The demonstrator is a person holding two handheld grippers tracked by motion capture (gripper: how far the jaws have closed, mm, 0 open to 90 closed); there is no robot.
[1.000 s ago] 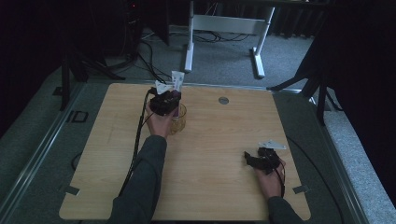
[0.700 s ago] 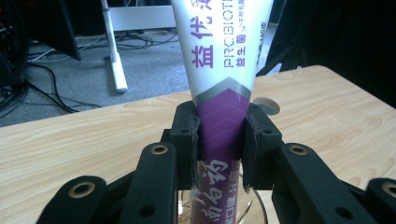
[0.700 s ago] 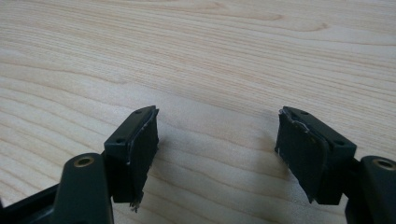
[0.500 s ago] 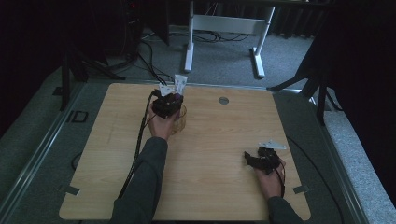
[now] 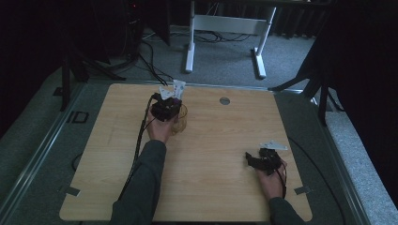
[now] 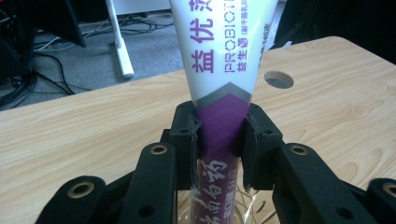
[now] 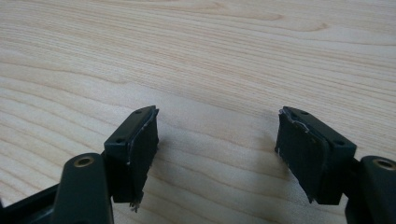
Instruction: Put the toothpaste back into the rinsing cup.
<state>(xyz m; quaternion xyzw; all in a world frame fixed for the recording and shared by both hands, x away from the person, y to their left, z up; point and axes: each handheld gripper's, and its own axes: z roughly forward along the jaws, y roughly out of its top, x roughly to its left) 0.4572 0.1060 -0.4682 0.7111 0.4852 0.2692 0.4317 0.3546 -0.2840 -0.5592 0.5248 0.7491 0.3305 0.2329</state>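
Observation:
A white and purple toothpaste tube (image 6: 219, 65) stands upright, flat end up, with its lower end inside a clear glass cup (image 5: 180, 123). My left gripper (image 6: 219, 140) is shut on the tube's purple part just above the cup's rim (image 6: 210, 205). In the high view the left gripper (image 5: 166, 107) sits over the cup at the table's back left, the tube (image 5: 178, 86) rising from it. My right gripper (image 7: 217, 149) is open, nothing between its jaws, low over bare wood. In the high view the right gripper (image 5: 260, 160) is near the front right.
The wooden table (image 5: 211, 187) has a round cable hole (image 5: 225, 101) at the back centre, also seen as a hole (image 6: 278, 80) beyond the tube. A white desk frame (image 5: 225, 28) and floor cables lie behind the table.
The left gripper and tube have barely shifted over the cup. The right gripper has stayed in place.

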